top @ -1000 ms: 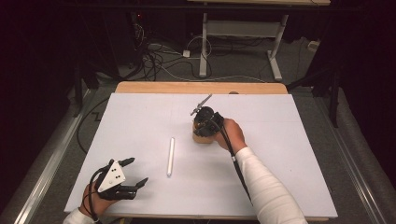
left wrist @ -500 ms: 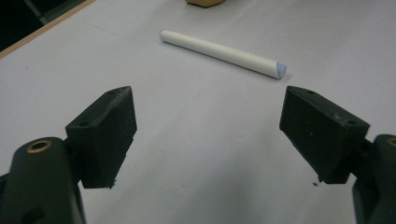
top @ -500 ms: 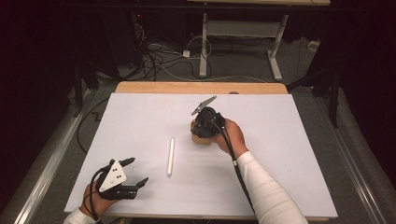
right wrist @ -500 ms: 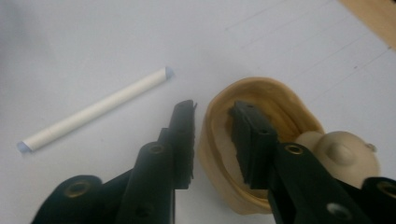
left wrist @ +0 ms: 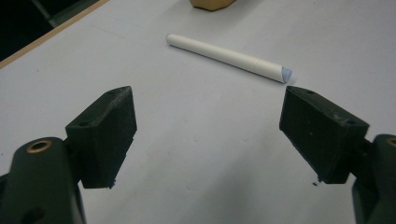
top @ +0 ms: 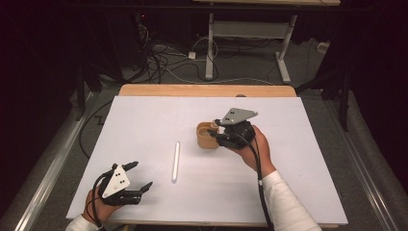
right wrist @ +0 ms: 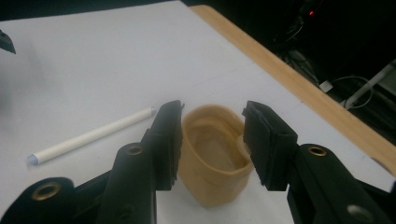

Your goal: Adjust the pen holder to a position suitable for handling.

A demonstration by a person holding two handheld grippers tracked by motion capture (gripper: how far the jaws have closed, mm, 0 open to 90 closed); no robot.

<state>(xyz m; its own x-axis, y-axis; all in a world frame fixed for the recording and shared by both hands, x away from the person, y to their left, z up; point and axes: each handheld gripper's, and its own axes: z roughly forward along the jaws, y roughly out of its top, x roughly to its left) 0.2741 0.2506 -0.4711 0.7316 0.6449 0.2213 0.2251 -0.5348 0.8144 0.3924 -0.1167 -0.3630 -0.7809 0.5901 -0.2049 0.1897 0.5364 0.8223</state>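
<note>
A tan cup (top: 206, 137) stands upright near the middle of the white table (top: 144, 120). My right gripper (top: 216, 132) reaches it from the right. In the right gripper view its jaws press both sides of the cup (right wrist: 215, 177), whose rim looks squeezed oval. A white stick with a pale blue tip (top: 176, 161) lies flat left of the cup, also seen as the stick (right wrist: 88, 135) beyond the jaws. My left gripper (top: 142, 174) is open at the front left, low over the table. The stick (left wrist: 224, 56) lies just past its jaws, and the cup's base (left wrist: 212, 3) shows at the top edge.
A wooden strip (top: 207, 90) borders the far side of the table. Beyond it the dark floor holds cables (top: 163, 62) and a white desk frame (top: 240, 33). Bare table surface spreads to the right and to the far left.
My right hand has swung from above the cup to its right side and tilted, so the jaws now straddle it. The cup, stick and left gripper have stayed put.
</note>
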